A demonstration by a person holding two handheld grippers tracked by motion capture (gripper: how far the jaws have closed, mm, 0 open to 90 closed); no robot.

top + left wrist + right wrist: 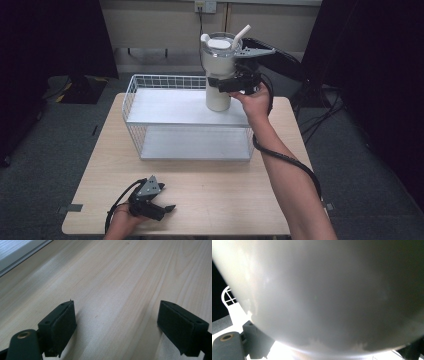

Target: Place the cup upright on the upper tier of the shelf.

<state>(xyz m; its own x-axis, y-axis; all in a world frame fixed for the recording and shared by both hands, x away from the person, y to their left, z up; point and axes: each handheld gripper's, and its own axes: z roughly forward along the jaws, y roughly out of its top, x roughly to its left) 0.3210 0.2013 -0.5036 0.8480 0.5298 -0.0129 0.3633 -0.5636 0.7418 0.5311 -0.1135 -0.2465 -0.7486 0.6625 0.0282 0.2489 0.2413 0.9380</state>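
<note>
Jaws of the right gripper [233,84] clamp the white tumbler [219,70] mid-body in the high view, tumbler upright on the wire shelf [150,80] top at its right end (straw and lid up top), while the left gripper [159,207] lies low on the table [225,200] nr the front edge. Left gripper view: jaws spread wide w/ bare wood between. Right gripper view: tumbler wall [324,295] pressed up close, one jaw at bottom left against it.

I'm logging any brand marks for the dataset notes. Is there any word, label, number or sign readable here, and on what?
None can be read. The white tumbler held by the right gripper shows a plain wall, and up close in the right gripper view it is blank too. The wire rack, the table and the left gripper carry no visible lettering.
</note>
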